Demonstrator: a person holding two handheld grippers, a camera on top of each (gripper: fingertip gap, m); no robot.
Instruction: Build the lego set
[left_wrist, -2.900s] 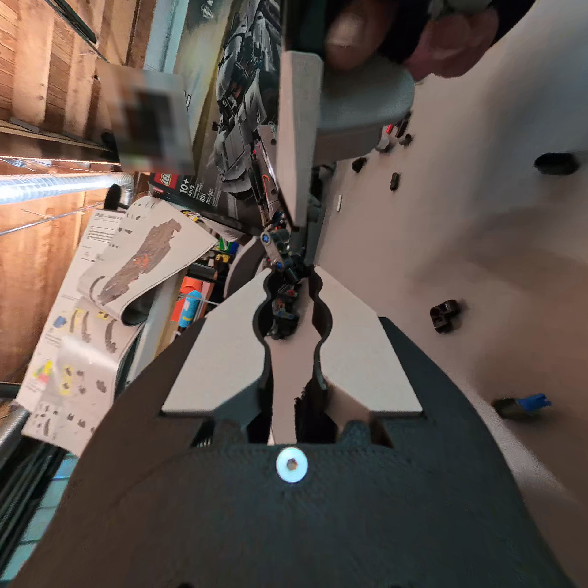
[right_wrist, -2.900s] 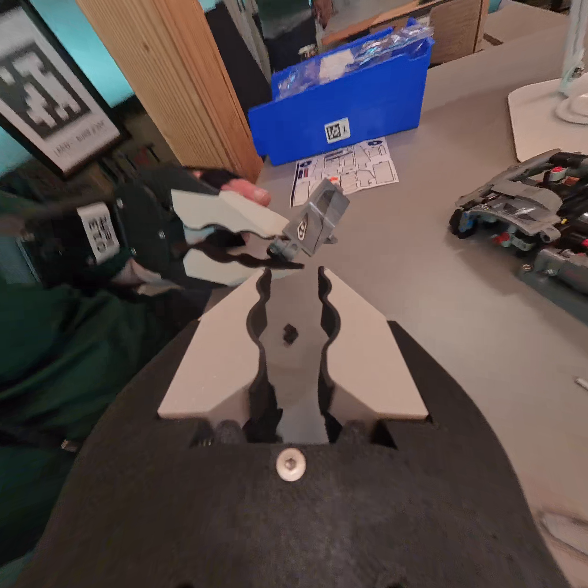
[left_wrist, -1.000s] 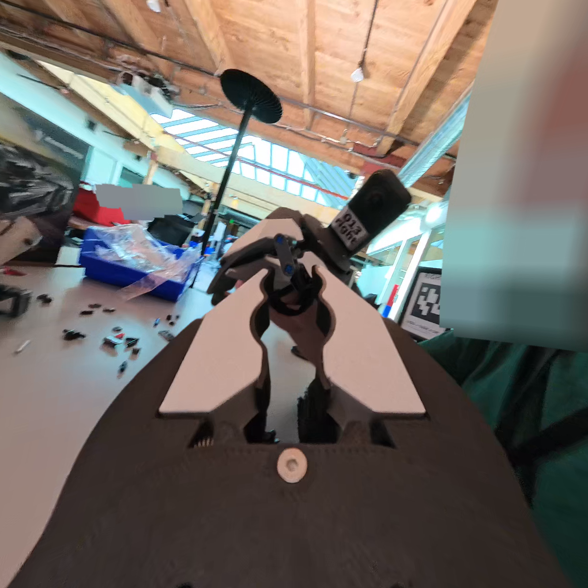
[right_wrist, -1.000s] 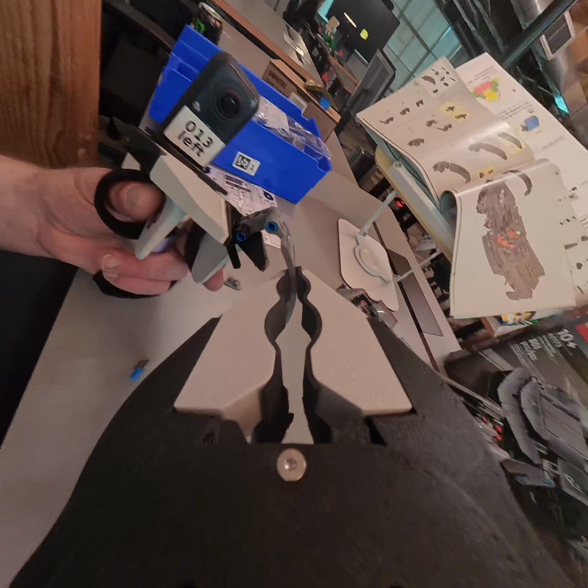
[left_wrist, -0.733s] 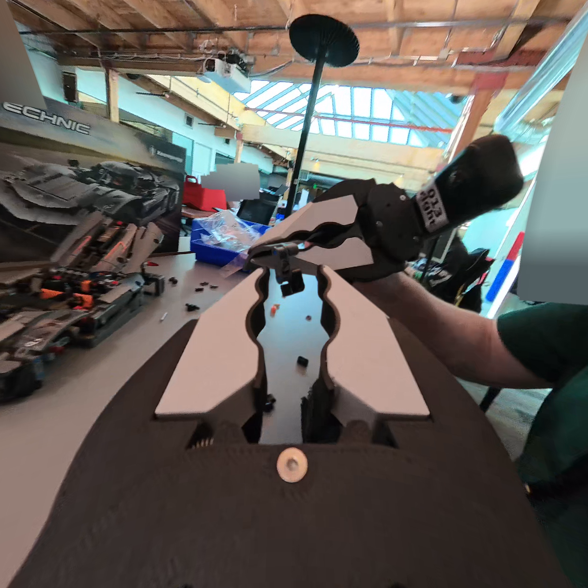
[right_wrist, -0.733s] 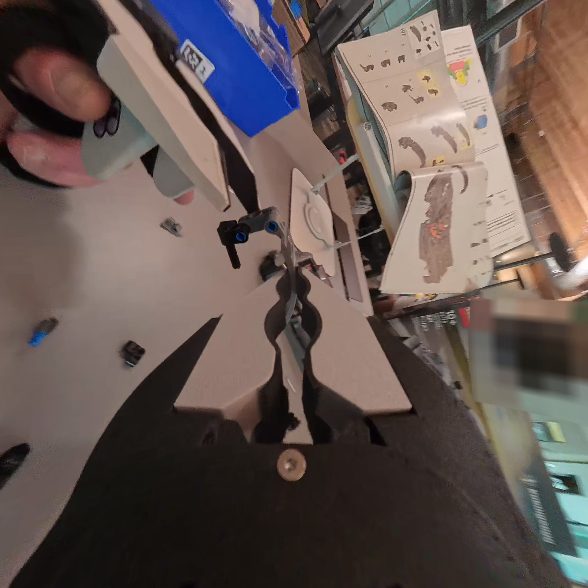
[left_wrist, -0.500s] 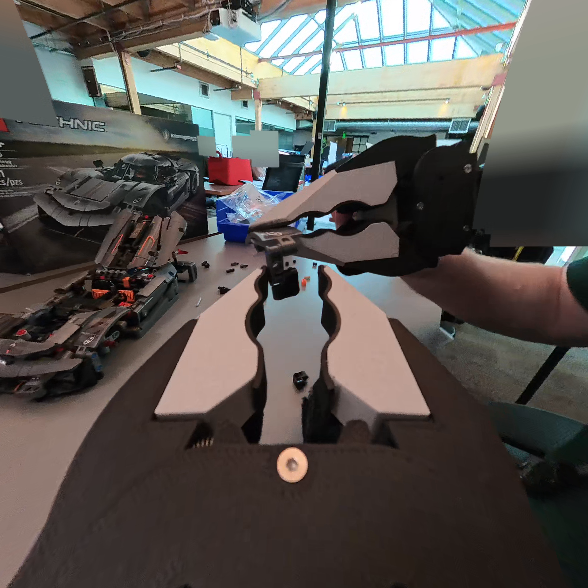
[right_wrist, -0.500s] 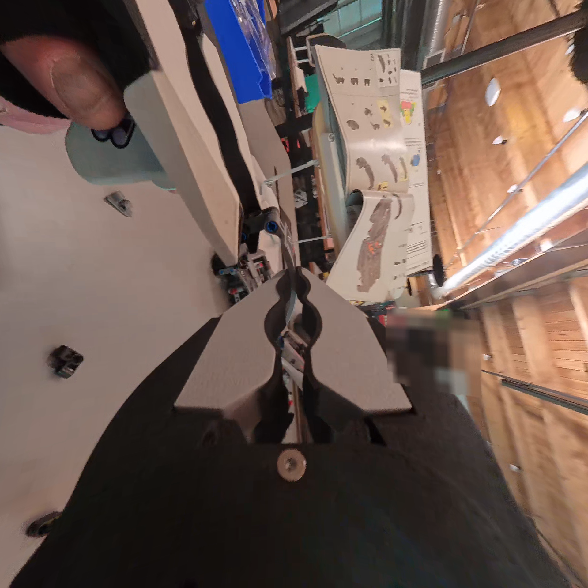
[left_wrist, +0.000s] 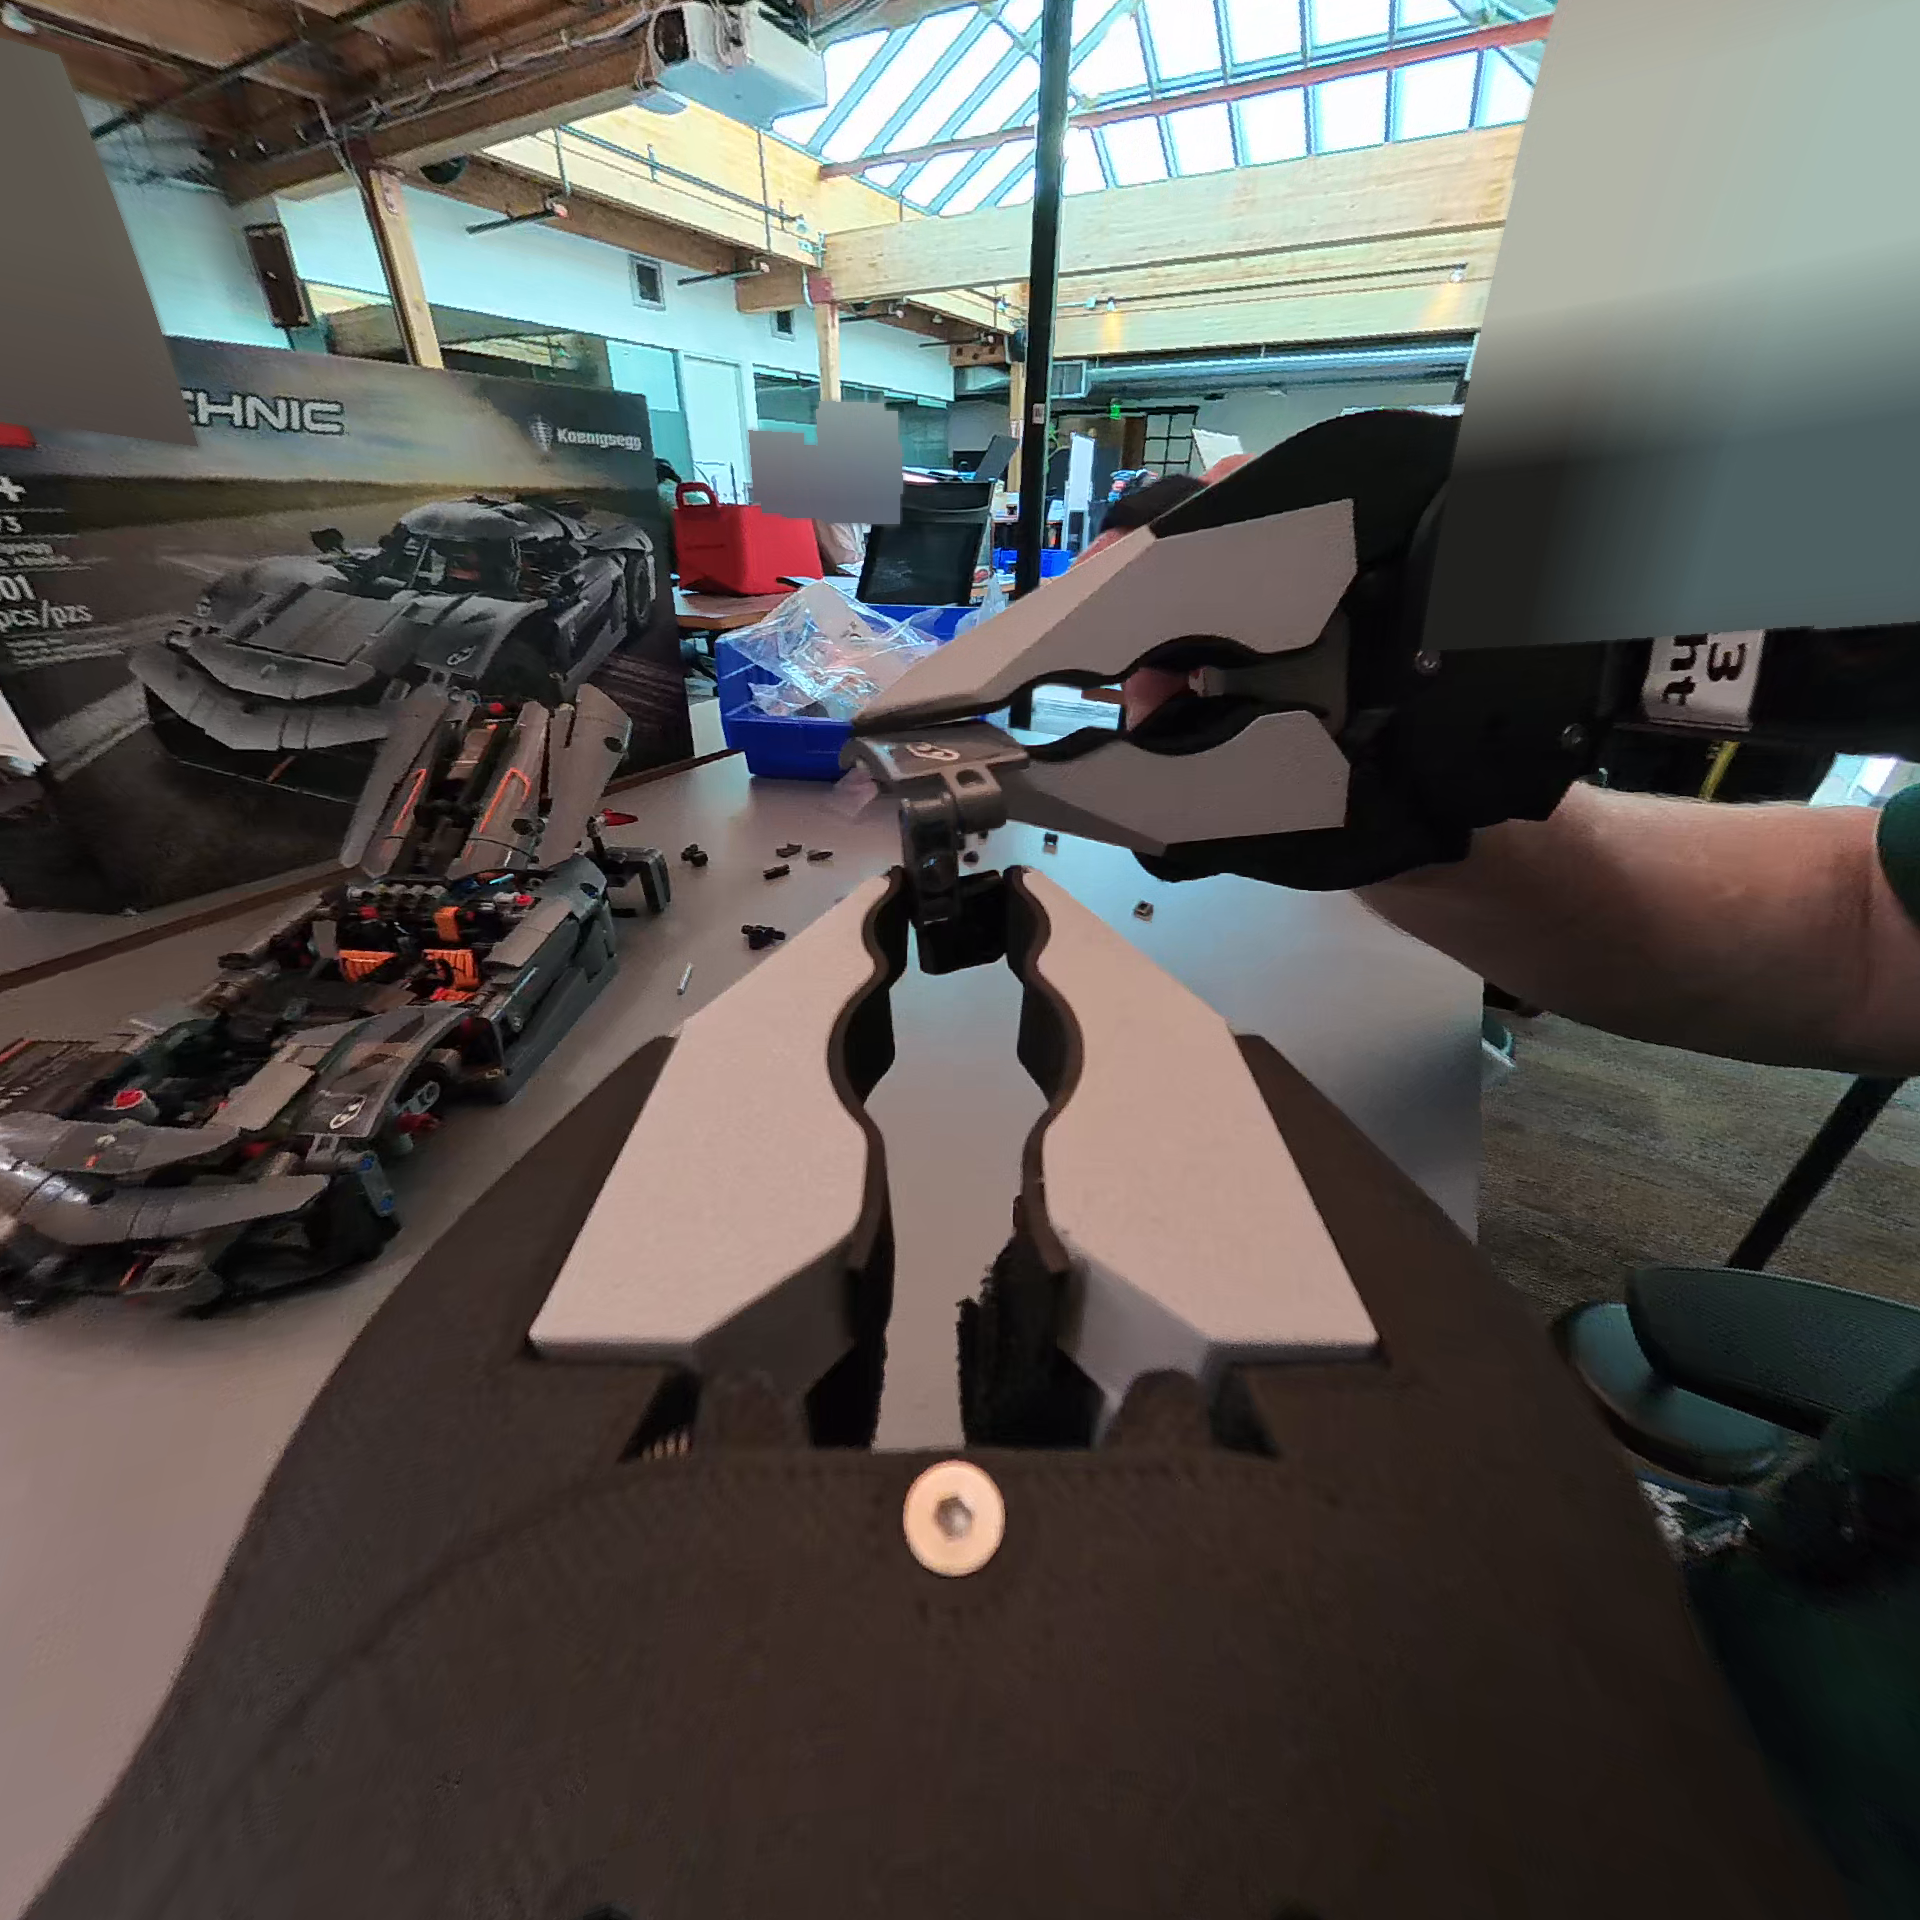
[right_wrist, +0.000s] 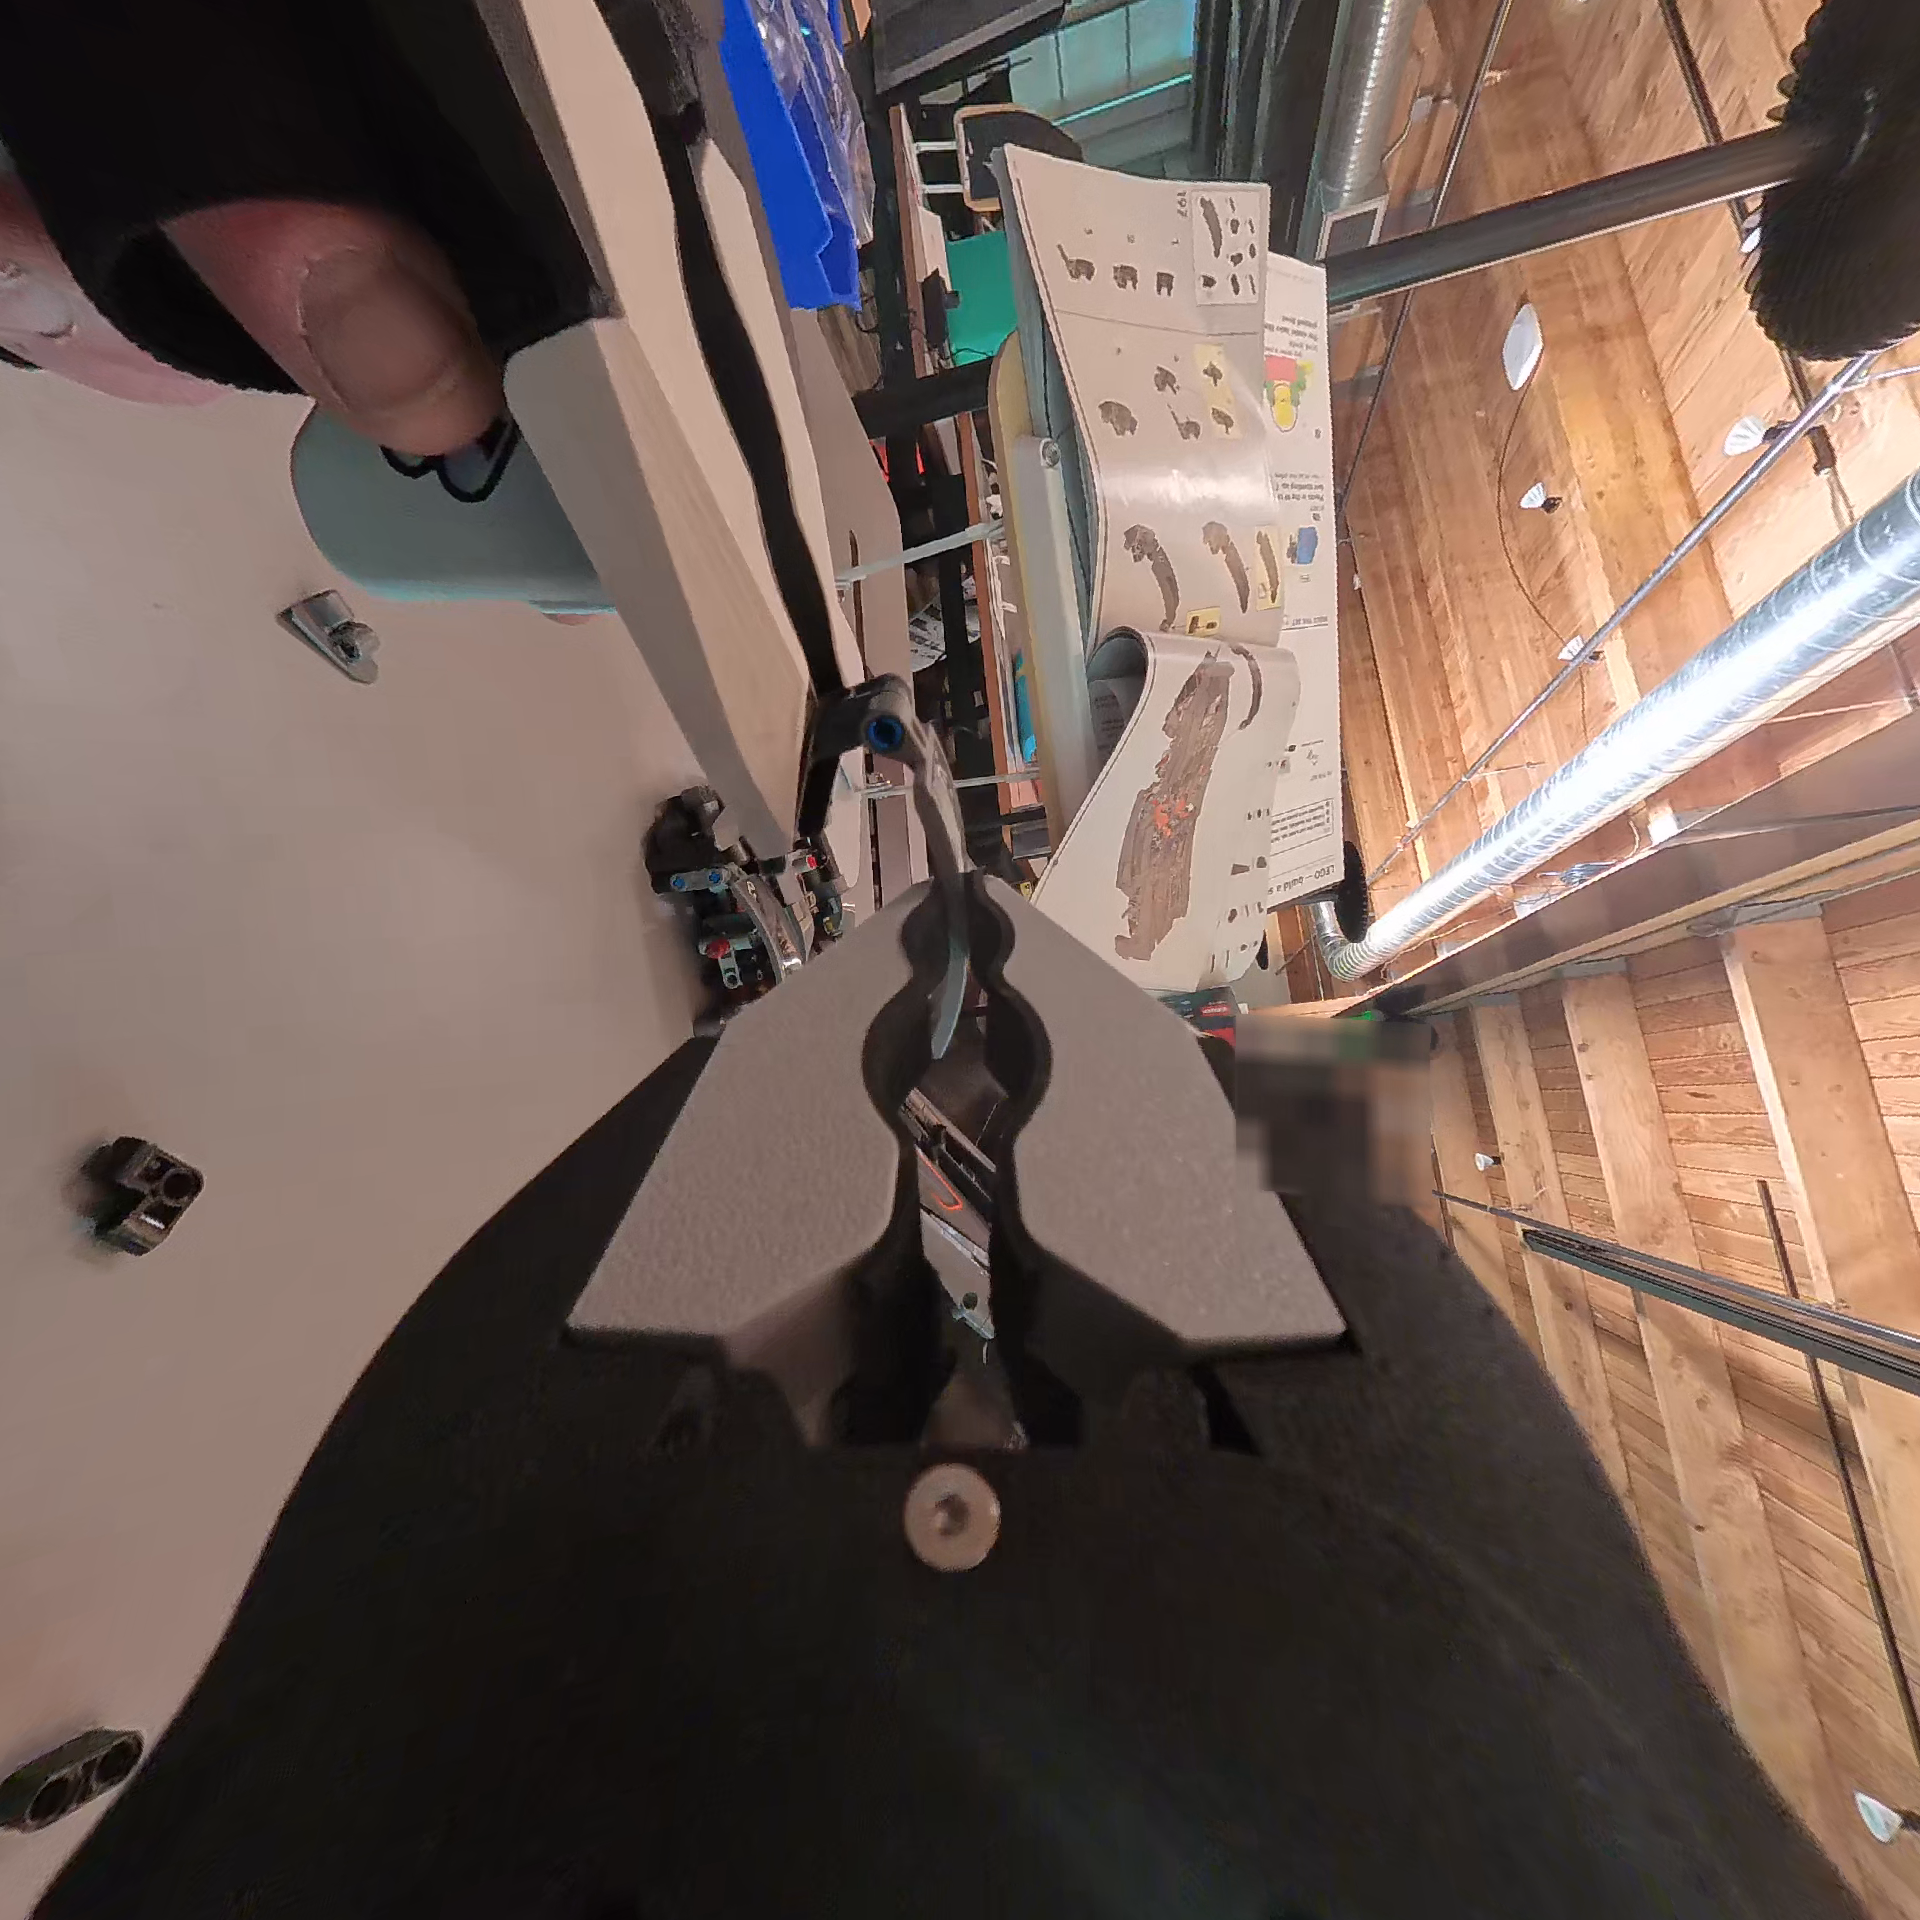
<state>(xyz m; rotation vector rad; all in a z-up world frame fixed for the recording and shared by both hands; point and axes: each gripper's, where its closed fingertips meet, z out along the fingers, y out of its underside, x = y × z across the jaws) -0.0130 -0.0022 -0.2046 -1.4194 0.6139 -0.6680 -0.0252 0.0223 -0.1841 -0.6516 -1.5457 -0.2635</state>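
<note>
- My left gripper (left_wrist: 951, 914) has its fingers set a little apart, with the black connector at the bottom of the small assembly (left_wrist: 940, 831) sitting between the tips; I cannot tell whether the pads are pressing on it.
- My right gripper (left_wrist: 883, 732) is clamped flat on the grey panel at the top of that same assembly, coming in from the right and just above the left tips.
- Half a second ago the connector hung just ahead of my left tips; now it is down between them. I judge I am lining up to press or reseat it, so the sub-build is close to ready for mounting.
- Loose black pins (left_wrist: 764, 935) are scattered on the table (left_wrist: 1299, 987) beyond the tips.
- The part-built car (left_wrist: 343, 1029) sits to the left, well apart from both grippers.
- Farther back, the blue bin (left_wrist: 779, 743) holds crumpled clear plastic bags (left_wrist: 831, 649); what is in them I cannot see.
- The set's box (left_wrist: 343, 613) stands behind the car.
</note>
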